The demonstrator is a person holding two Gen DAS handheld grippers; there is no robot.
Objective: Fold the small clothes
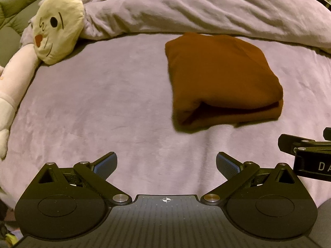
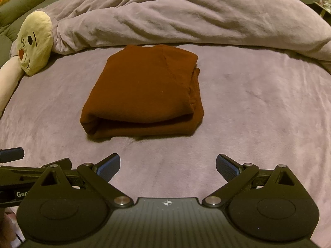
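Both hand-held grippers, left hand-held gripper (image 1: 166, 163) and right hand-held gripper (image 2: 168, 164), spread wide, empty; folded brown garment (image 2: 144, 91) lies on bed (image 2: 258, 113).

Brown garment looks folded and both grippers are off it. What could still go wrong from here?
1. The brown garment has loose layers gaping at its near edge; nudging or regrasping there may well undo the fold.
2. The left gripper and right gripper, both open, sit close side by side, so a careless move could knock them together.
3. The rumpled duvet lies right behind the garment; pushing it back could bury or crease it.
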